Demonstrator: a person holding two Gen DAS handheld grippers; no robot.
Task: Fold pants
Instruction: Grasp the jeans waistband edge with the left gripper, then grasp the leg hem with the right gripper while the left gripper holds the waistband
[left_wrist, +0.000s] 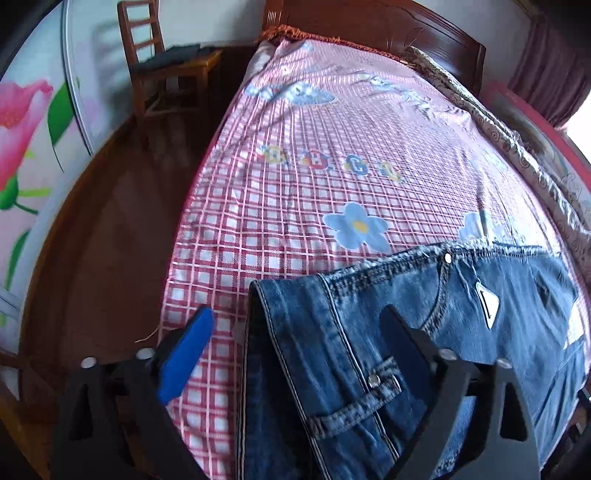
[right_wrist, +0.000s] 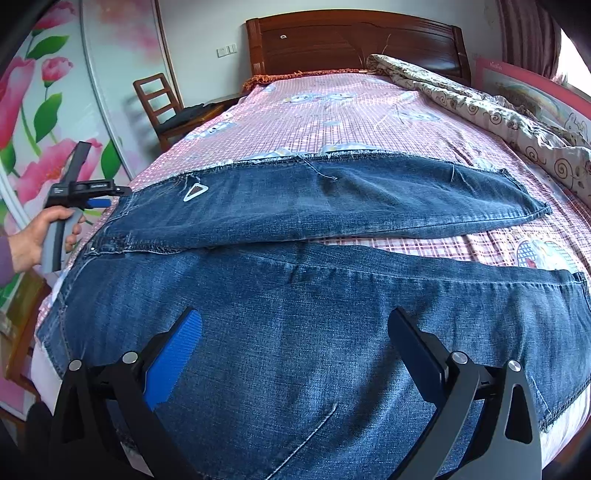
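Blue jeans (right_wrist: 295, 280) lie spread on the pink checked bed sheet (right_wrist: 332, 110), waist to the left and both legs running right, with a gap between the legs. My right gripper (right_wrist: 295, 317) hovers open over the near leg, nothing pinched. In the left wrist view the waist end of the jeans (left_wrist: 369, 332) fills the lower right. My left gripper (left_wrist: 295, 314) stands open, its jaws straddling the waist's folded edge and the pads clear of the cloth. The right wrist view shows the left gripper (right_wrist: 99, 195) at the waist corner, held by a hand (right_wrist: 33, 236).
A wooden headboard (right_wrist: 351, 40) closes the far end of the bed. A crumpled patterned quilt (right_wrist: 498, 110) runs along its right side. A wooden chair (left_wrist: 162, 66) with dark cloth stands on the brown floor (left_wrist: 110, 240) left of the bed, by a flower-printed wardrobe (right_wrist: 44, 110).
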